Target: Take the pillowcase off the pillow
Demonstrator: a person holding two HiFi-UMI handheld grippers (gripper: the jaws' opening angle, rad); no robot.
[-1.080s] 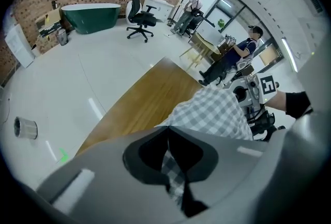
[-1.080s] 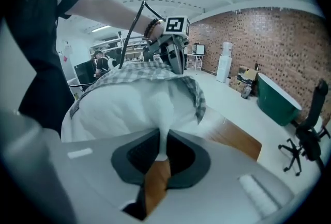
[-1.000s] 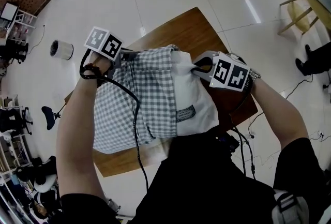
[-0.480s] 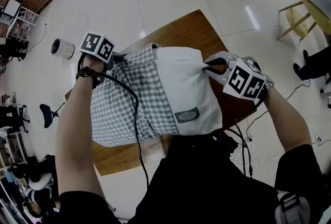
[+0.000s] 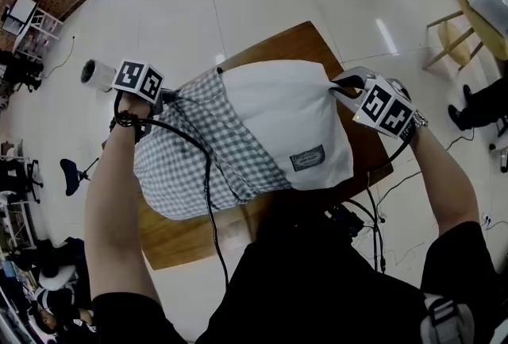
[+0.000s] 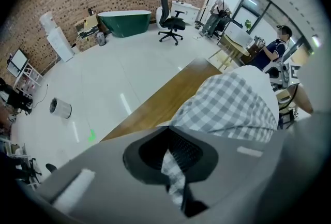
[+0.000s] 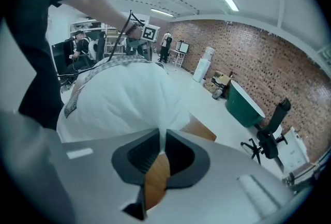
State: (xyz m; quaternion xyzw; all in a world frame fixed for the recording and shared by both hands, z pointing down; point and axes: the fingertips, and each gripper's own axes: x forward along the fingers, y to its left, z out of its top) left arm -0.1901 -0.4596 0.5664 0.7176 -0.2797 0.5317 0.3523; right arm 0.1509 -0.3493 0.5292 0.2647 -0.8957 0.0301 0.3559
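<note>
Checked pillowcase (image 5: pixel 198 160) is up above the wooden table (image 5: pixel 295 40), covering just one end of the white pillow (image 5: pixel 278 108). Left gripper (image 6: pixel 173 168) is clenched on pillowcase cloth over the table's left edge, and right gripper (image 7: pixel 159 140) is pinching the bare pillow's corner over the right edge.

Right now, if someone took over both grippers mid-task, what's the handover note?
Left gripper: shut on an edge of the grey-and-white checked fabric pillowcase.
Right gripper: shut on a corner of the plump white pillow, at its bared end.
Both things are over the brown wooden table; I can't tell whether they touch it.
Done: the pillow's end toward the right gripper is out of the case.
Left: the other end sits inside the case. Pulling the grippers further apart should probably free it.
</note>
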